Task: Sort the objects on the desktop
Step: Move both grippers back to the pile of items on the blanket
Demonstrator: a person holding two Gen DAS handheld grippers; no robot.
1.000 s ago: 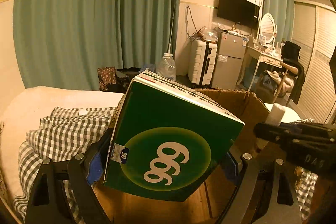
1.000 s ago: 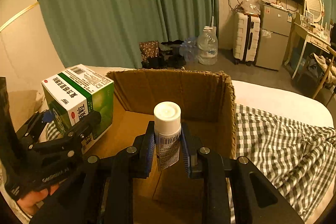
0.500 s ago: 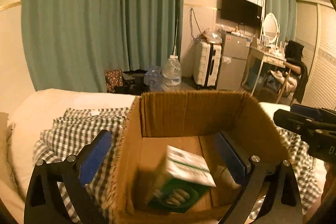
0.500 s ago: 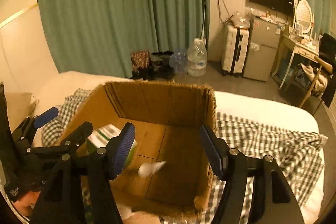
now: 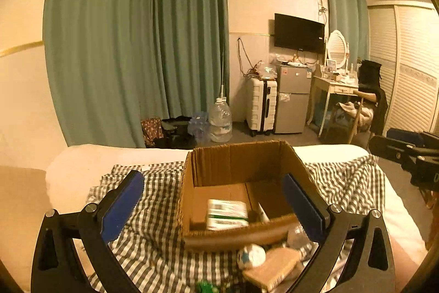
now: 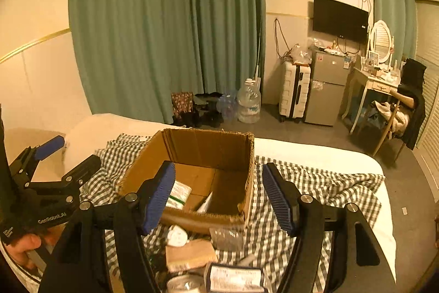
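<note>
left tool [image 5: 212, 206]: spread wide, nothing between pads
cardboard box [image 5: 236, 164]: on checked blanket [image 5: 153, 232] on bed, open-topped
green-white carton [image 5: 226, 213]: lying flat inside box
white can [image 6: 205, 202]: probably the blurred sliver beside carton, in box
right tool [image 6: 218, 195]: jaws just opened, empty

You see both views in dim, warm yellow room light with no glare. The fisheye bends the curtains [image 5: 137, 45] and walls at the edges, and black corners frame each view. Items before the box [image 5: 238, 235] smear with motion blur.
</note>
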